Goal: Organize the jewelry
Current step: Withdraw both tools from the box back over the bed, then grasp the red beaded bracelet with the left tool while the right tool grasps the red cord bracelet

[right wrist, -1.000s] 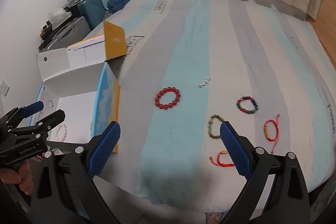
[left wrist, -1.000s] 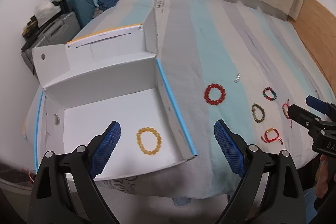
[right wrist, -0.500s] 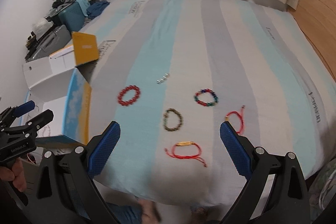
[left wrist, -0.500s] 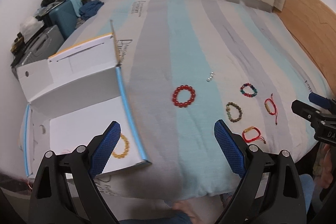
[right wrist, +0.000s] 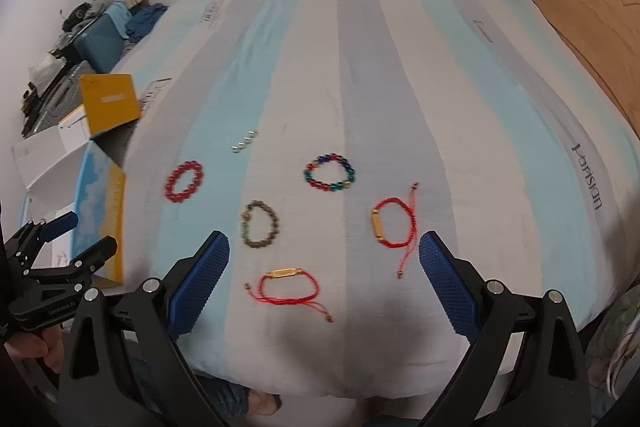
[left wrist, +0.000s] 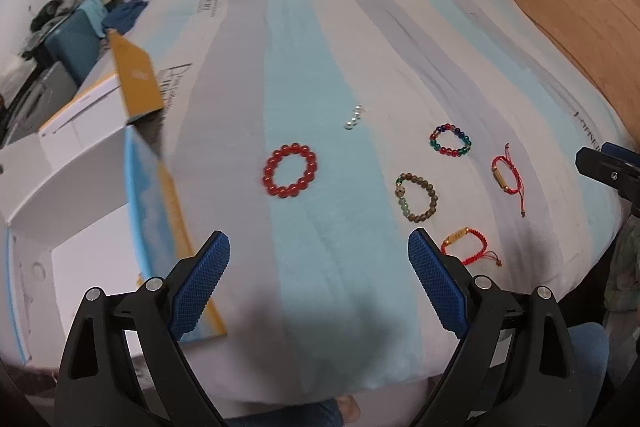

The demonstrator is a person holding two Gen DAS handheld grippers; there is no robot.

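Shift: you are swinging both tools rightward off the box, which is now sliding to the left edge of each view.
Left wrist view: your left tool (left wrist: 318,283) is hovering with fingers spread apart, gripping nothing, above the bed (left wrist: 296,75). The red bead bracelet (left wrist: 289,170) is lying just ahead, the cardboard box (left wrist: 92,187) sitting at left.
Right wrist view: your right tool (right wrist: 324,281) is hovering, fingers wide apart and empty, over the red cord bracelet (right wrist: 289,286). The brown bead bracelet (right wrist: 259,224), multicolour bracelet (right wrist: 329,171) and second cord bracelet (right wrist: 394,223) are lying near, all apart from one another.
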